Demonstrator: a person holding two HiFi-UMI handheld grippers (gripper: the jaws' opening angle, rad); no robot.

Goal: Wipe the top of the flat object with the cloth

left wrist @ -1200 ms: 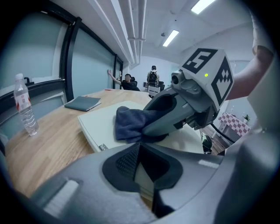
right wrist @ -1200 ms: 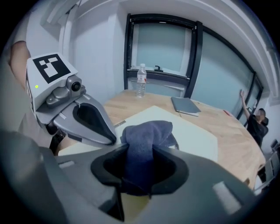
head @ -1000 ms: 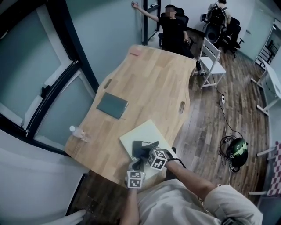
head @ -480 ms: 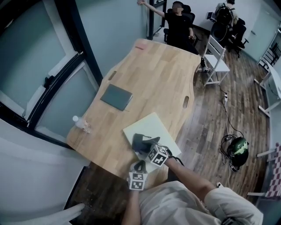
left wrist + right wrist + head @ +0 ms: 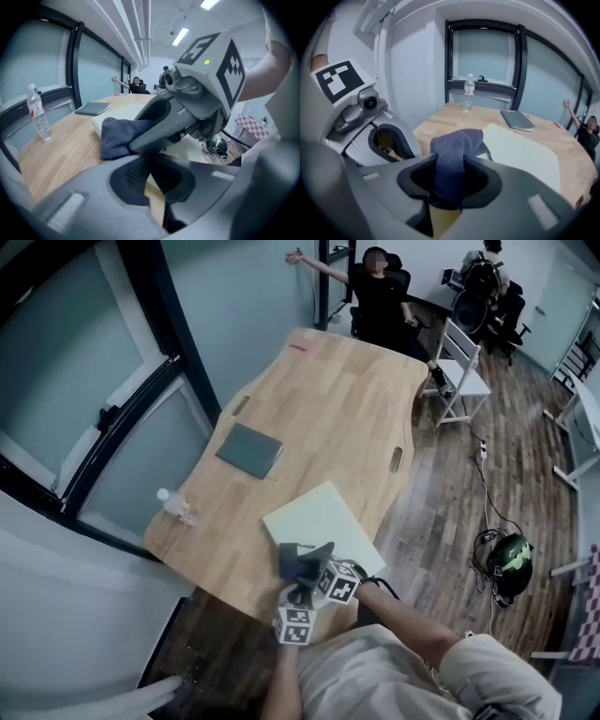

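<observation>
A pale flat board (image 5: 323, 517) lies near the table's front edge. On its near corner rests a dark blue cloth (image 5: 298, 562), and my right gripper (image 5: 311, 572) is shut on it. In the right gripper view the cloth (image 5: 457, 145) bunches up out of the jaws of that gripper (image 5: 450, 180), with the board (image 5: 520, 150) just beyond. My left gripper (image 5: 298, 598) hovers close beside it at the table edge, off the board. In the left gripper view its jaws (image 5: 150, 173) look shut with nothing in them, and the cloth (image 5: 117, 136) is just ahead.
A grey notebook (image 5: 248, 450) lies on the wooden table (image 5: 347, 409) further back. A water bottle (image 5: 173, 505) stands at the left edge. A person sits at the table's far end (image 5: 380, 292). A white chair (image 5: 459, 367) and a helmet (image 5: 508, 563) are on the floor to the right.
My right gripper has dragged the cloth back over the board toward its near corner. The left gripper stays beside it.
</observation>
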